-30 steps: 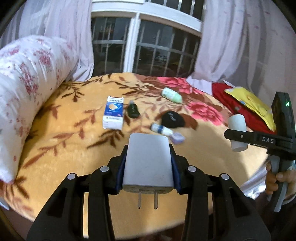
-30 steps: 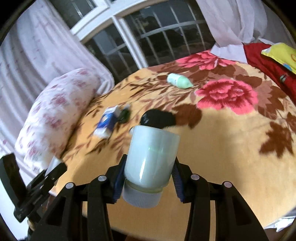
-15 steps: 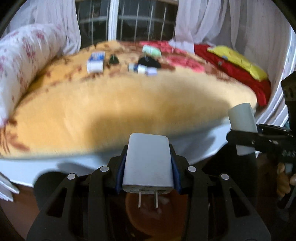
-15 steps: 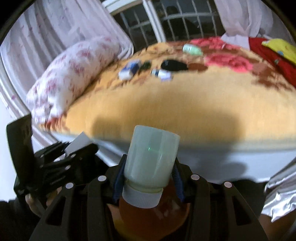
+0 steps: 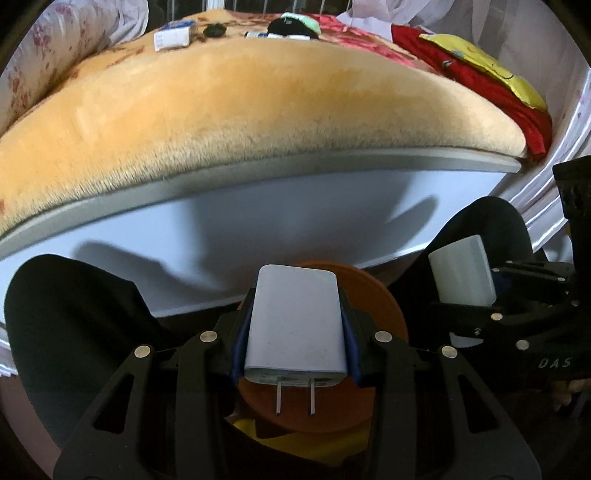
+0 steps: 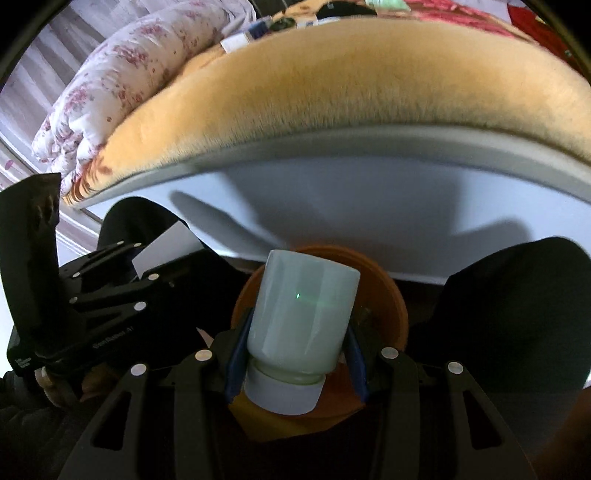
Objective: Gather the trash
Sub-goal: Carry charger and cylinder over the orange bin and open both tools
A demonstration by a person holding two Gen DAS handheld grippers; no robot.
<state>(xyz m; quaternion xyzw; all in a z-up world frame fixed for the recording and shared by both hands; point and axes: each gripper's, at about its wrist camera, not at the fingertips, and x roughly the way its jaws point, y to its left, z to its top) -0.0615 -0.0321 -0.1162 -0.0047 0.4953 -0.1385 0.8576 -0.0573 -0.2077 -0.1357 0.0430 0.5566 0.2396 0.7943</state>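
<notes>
My left gripper (image 5: 295, 325) is shut on a white plug charger (image 5: 295, 321), prongs toward the camera, held over an orange bin (image 5: 384, 317) below the bed edge. My right gripper (image 6: 295, 332) is shut on a pale green bottle (image 6: 303, 317) with a white cap, held over the same orange bin (image 6: 388, 306). The right gripper with its bottle (image 5: 461, 273) shows at the right of the left wrist view. The left gripper (image 6: 110, 280) shows at the left of the right wrist view. More items lie on the bed: a blue-white box (image 5: 173, 35) and small dark objects (image 5: 216, 29).
The bed with an orange floral blanket (image 5: 258, 96) and white frame (image 5: 295, 221) stands just ahead. A floral pillow (image 6: 129, 74) lies at its left. A red cloth (image 5: 480, 85) and yellow bag (image 5: 487, 62) lie at its right. Dark-clothed knees (image 5: 74, 325) flank the bin.
Both grippers have dropped from above the bed to below its edge, over the orange bin. Each still holds its item.
</notes>
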